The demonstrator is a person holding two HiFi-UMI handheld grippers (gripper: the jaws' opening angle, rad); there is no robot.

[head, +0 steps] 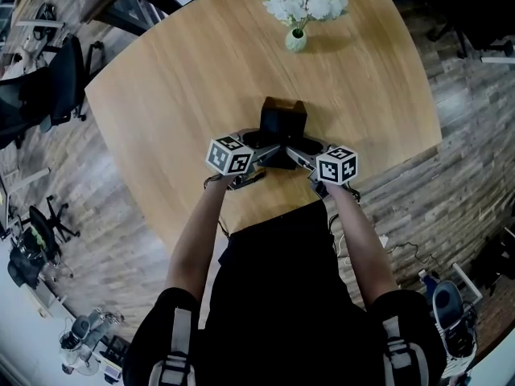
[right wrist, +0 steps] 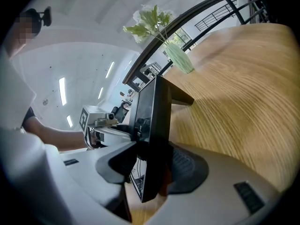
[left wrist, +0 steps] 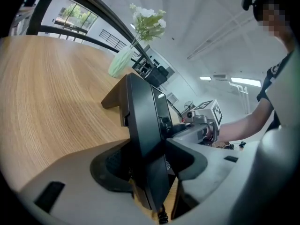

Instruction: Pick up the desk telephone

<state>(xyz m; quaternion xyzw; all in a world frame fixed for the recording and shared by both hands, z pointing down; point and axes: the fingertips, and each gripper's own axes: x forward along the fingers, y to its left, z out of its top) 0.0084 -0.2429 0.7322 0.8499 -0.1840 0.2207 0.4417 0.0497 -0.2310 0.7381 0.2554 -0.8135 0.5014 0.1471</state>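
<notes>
Two grippers meet on the desk telephone, which is near the 6 o'clock edge of the round wooden table in the head view. The left gripper reaches it from 8 o'clock, the right gripper from 4 o'clock. In each gripper's own view the dark telephone stands edge-on between the jaws, both pads against its faces, clamped at a wide spread. Whether its base touches the wood I cannot tell. A vase of white flowers stands well apart at 12 o'clock.
</notes>
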